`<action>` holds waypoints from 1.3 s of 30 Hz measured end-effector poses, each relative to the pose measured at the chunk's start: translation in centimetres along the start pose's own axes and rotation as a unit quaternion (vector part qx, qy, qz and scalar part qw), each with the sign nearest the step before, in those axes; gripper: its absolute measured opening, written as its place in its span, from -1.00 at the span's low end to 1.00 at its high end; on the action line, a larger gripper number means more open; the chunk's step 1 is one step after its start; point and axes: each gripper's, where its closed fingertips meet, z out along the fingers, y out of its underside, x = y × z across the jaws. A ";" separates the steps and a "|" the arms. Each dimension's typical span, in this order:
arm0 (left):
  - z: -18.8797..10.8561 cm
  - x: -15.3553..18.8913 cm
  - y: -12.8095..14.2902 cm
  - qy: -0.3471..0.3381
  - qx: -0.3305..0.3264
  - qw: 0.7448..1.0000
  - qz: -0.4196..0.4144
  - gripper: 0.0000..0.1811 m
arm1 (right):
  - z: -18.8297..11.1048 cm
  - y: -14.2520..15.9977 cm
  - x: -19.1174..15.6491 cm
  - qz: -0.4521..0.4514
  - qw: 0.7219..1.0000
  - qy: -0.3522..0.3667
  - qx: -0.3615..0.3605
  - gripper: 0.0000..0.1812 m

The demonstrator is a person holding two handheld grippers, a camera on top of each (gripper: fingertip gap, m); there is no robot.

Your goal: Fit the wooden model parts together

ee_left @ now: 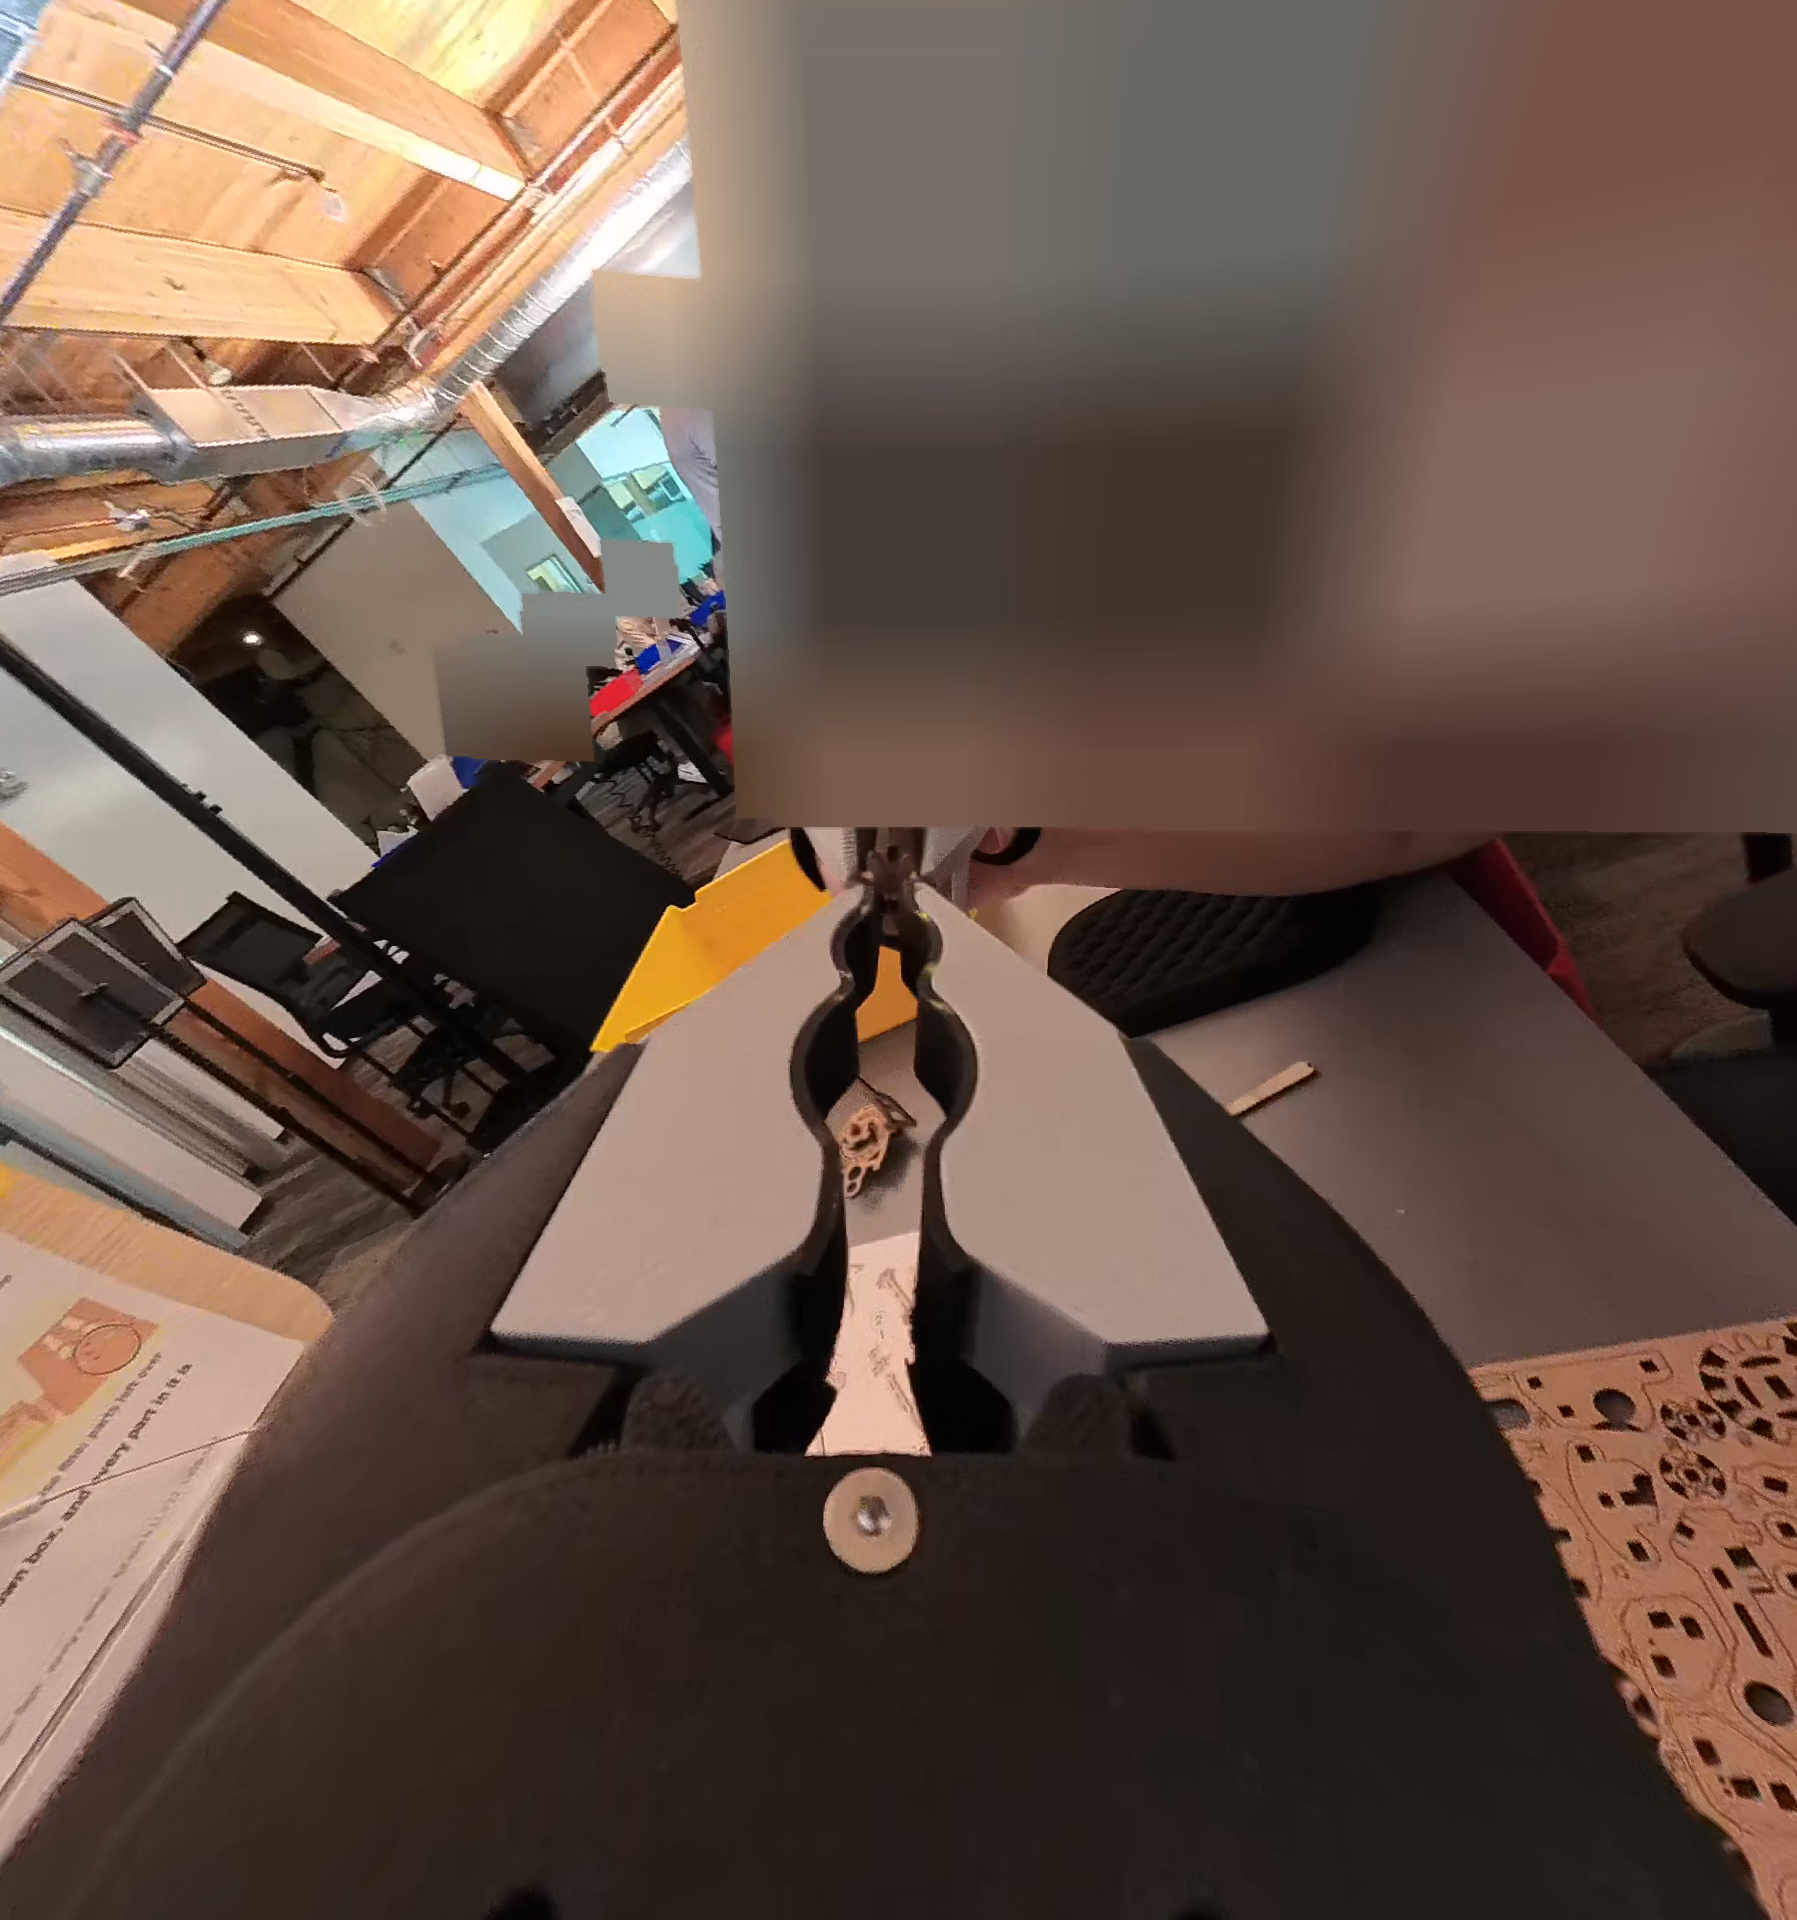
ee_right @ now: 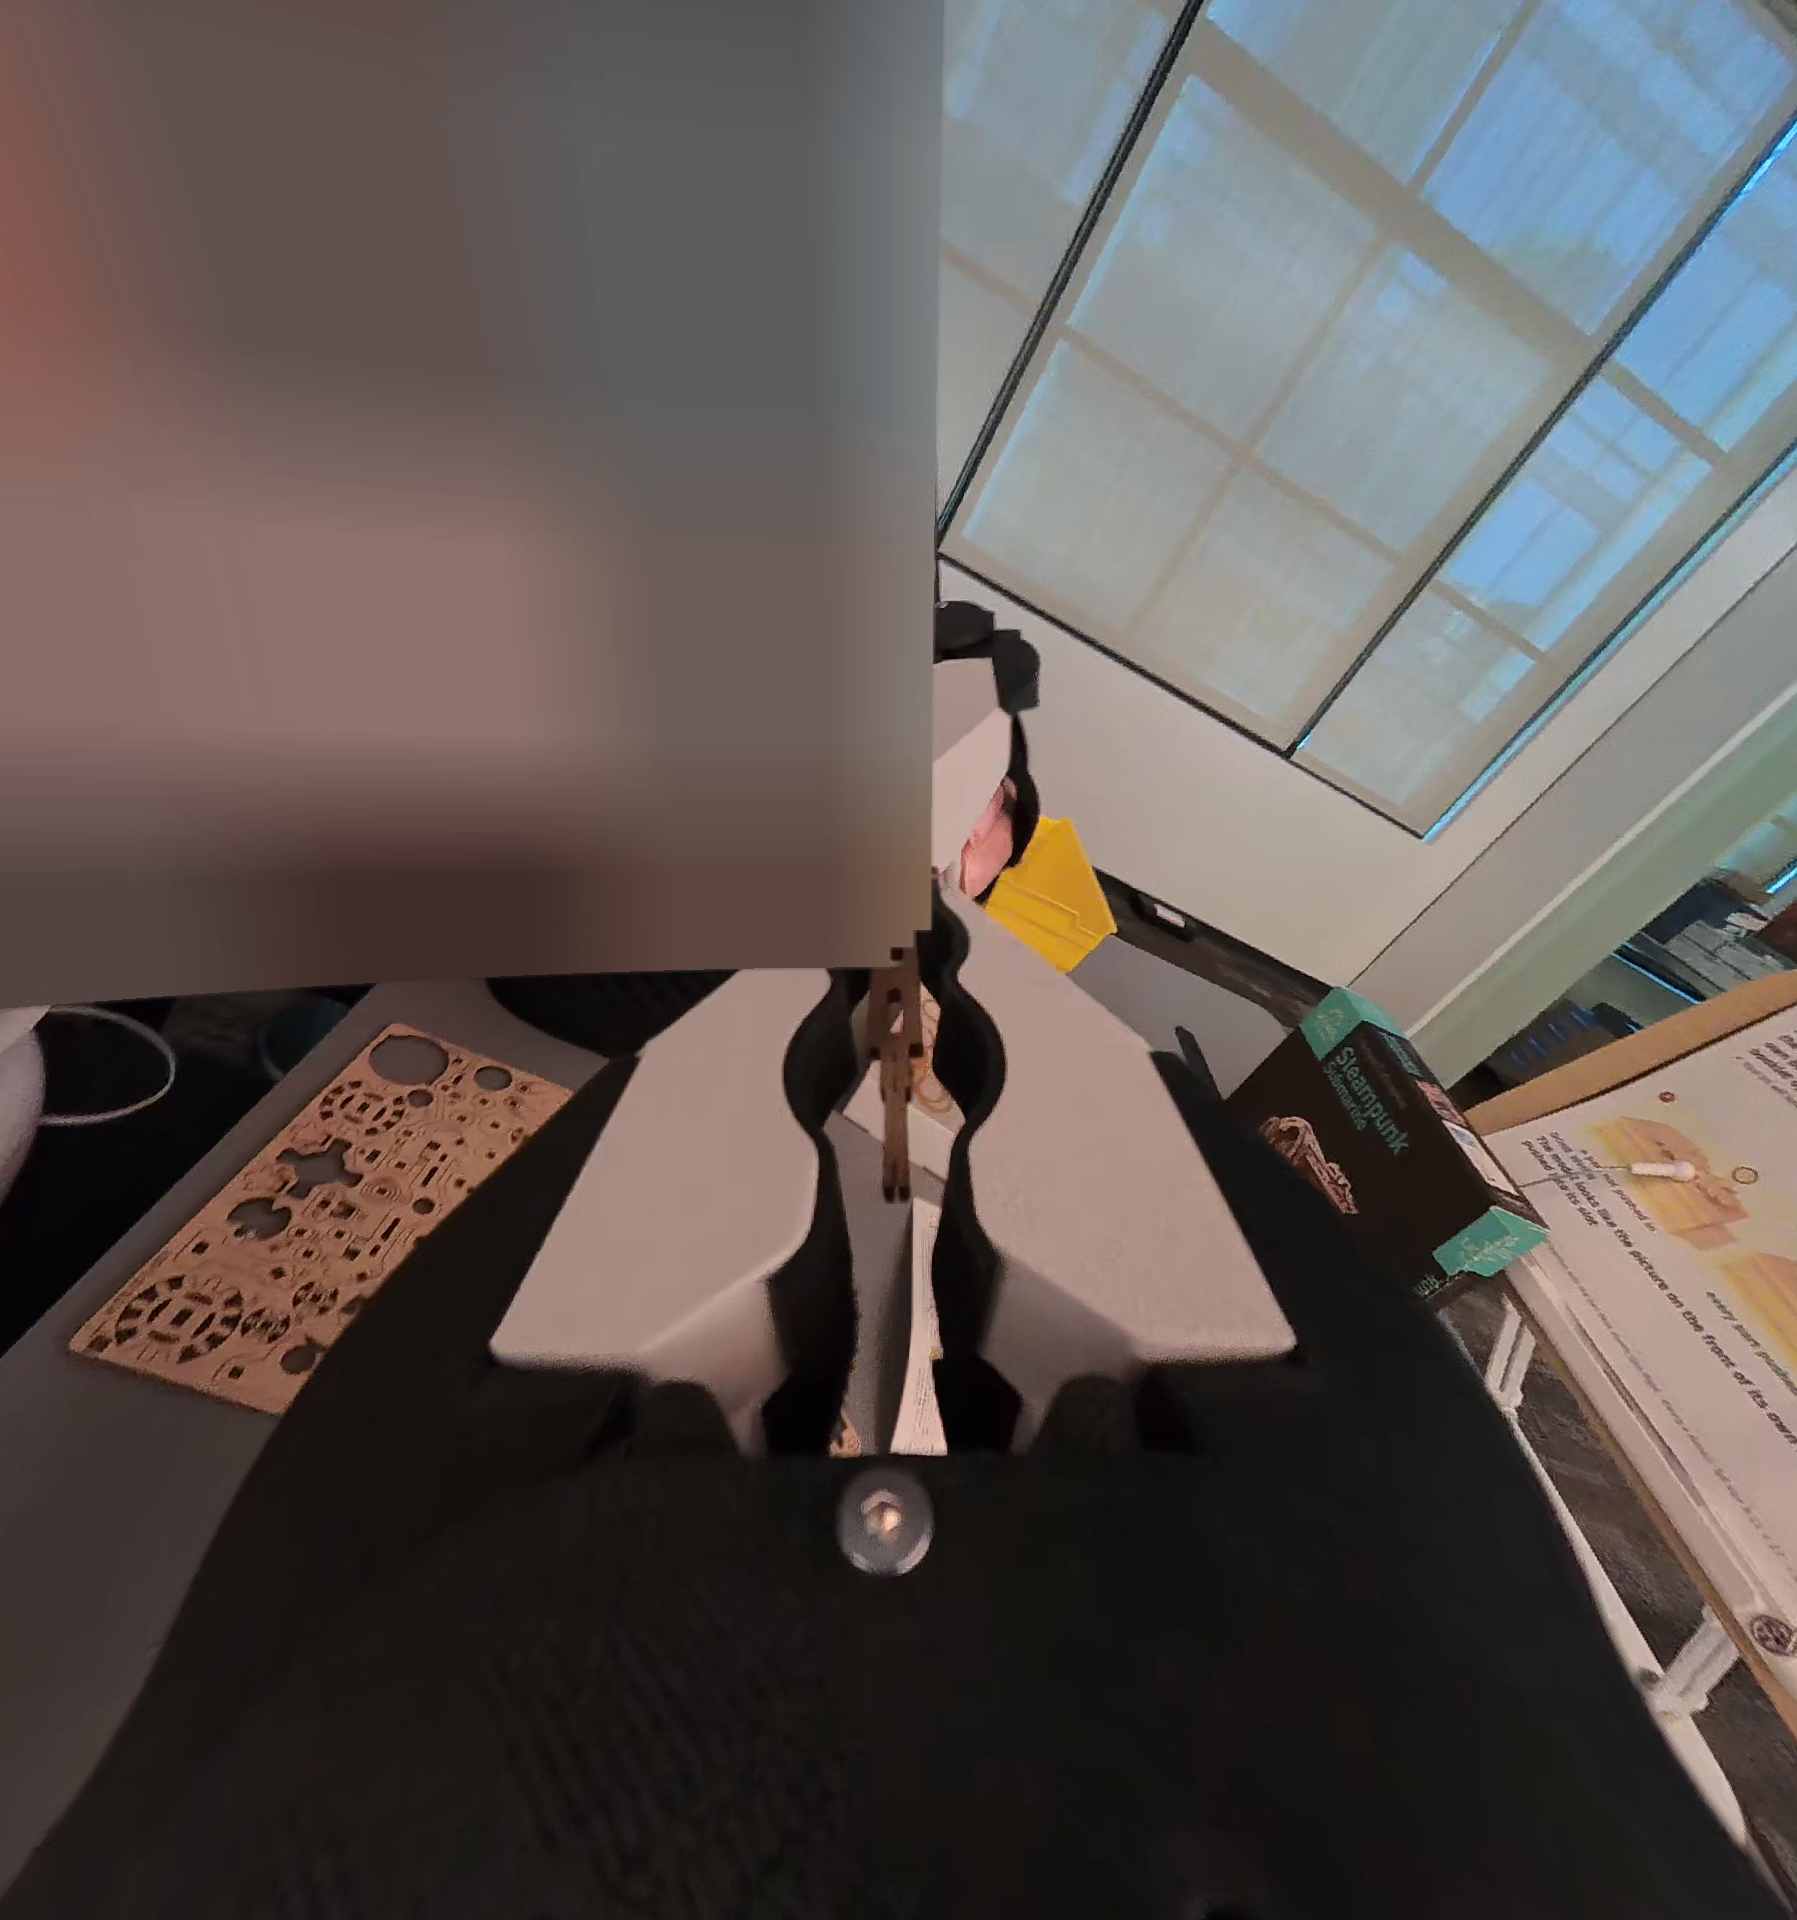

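Observation:
My left gripper is raised off the table, its jaws shut on a small dark wooden part at the tips. My right gripper is shut on a thin wooden model part seen edge-on, which hangs back between the fingers. The two gripper tips are close together; the other gripper shows just beyond the right one's tips. A small loose wooden part lies on the grey table below the left gripper. A blur patch hides the space above the tips.
A punched wooden parts sheet lies on the table, also in the right wrist view. A wooden stick, a yellow bin, a dark model box, rubber bands and instruction sheets lie around.

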 end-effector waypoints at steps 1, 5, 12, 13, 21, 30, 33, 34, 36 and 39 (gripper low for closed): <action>0.0 -0.3 0.1 -0.010 -0.002 1.000 0.001 -1.00 | 0.0 0.0 0.3 0.000 1.000 0.011 0.001 -0.93; -0.1 -1.2 0.5 -0.037 -0.018 0.999 0.009 -1.00 | 0.2 0.3 1.2 -0.001 0.999 0.052 -0.010 -0.93; -0.2 -0.7 0.7 -0.022 -0.028 0.999 0.020 -1.00 | 0.4 0.5 0.8 0.002 0.999 0.038 -0.016 -0.93; -0.2 -0.5 0.8 -0.019 -0.031 0.999 0.027 -1.00 | 0.4 0.6 0.7 -0.003 0.999 0.035 -0.018 -0.94; -0.4 0.5 1.7 0.013 -0.069 0.996 0.049 -1.00 | 0.7 1.6 -0.4 -0.005 0.999 -0.007 -0.046 -0.93; -0.5 0.0 1.2 -0.011 -0.065 0.995 0.072 -1.00 | 0.8 1.1 0.1 0.005 1.000 0.013 -0.023 -0.94; -0.5 -0.1 1.3 -0.015 -0.070 0.994 0.078 -1.00 | 0.8 1.3 0.2 0.006 0.999 0.017 -0.026 -0.94; -0.5 0.0 1.3 -0.013 -0.070 0.994 0.078 -1.00 | 0.8 1.3 0.2 0.005 1.000 0.016 -0.027 -0.93; -0.6 0.0 1.4 -0.011 -0.070 0.994 0.080 -1.00 | 0.9 1.3 0.1 0.006 1.000 0.015 -0.026 -0.94; -0.7 0.0 1.1 0.002 -0.065 0.995 0.074 -1.00 | 0.9 1.2 0.0 0.001 1.000 0.005 -0.031 -0.93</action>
